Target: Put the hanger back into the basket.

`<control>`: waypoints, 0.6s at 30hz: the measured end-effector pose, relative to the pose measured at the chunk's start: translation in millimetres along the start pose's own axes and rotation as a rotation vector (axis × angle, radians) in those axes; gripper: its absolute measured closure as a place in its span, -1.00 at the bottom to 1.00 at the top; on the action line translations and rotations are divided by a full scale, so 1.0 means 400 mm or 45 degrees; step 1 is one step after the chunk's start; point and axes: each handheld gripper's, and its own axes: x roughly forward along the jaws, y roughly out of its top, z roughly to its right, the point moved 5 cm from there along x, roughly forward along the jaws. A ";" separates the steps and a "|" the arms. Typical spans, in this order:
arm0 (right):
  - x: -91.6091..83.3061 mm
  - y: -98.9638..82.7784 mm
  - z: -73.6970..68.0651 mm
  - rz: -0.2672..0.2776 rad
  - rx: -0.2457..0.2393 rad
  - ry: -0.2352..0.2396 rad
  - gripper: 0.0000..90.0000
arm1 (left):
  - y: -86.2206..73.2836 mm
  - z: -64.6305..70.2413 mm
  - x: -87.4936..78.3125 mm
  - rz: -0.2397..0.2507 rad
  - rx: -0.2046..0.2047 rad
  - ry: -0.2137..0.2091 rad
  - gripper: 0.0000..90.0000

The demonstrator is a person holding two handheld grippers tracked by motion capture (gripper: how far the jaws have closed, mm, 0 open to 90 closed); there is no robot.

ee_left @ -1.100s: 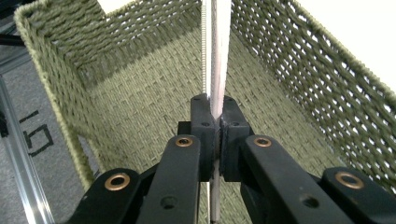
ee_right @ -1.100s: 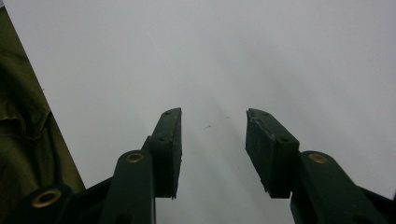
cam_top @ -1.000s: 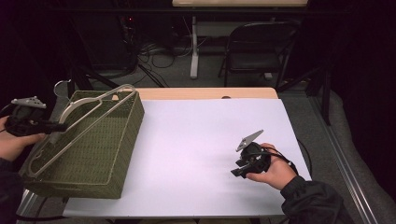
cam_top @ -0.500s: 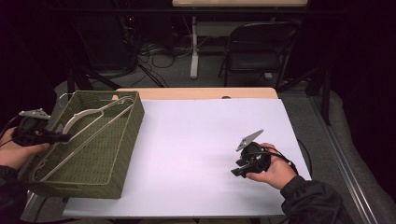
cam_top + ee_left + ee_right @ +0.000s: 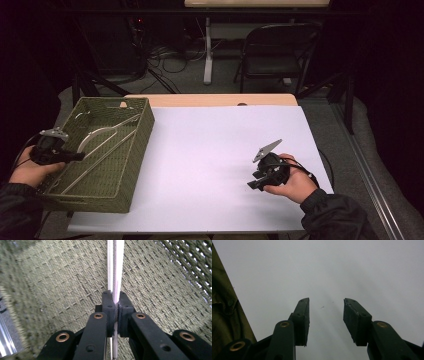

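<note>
Hanger [image 5: 102,142], pale, thin-rodded: lies slanted inside green woven basket [image 5: 142,131] at the table's left edge, its long bar running from the near left corner toward the far right wall. Left gripper [image 5: 75,156]: jaws clamped tight on the hanger's white rod [image 5: 117,277], woven basket floor close beneath. Right gripper [image 5: 257,181]: jaws parted, nothing between them, resting on the white tabletop [image 5: 220,150] well apart from the basket. Step in hand, by judgement: placing the hanger into the basket, nearly done. Next move calls for parting the left jaws once the rod rests on the weave, then lifting straight clear of the rim.
</note>
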 end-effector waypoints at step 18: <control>0.002 -0.006 0.002 0.015 0.004 0.001 0.25 | 0.002 -0.037 -0.037 0.100 -0.098 0.193 0.48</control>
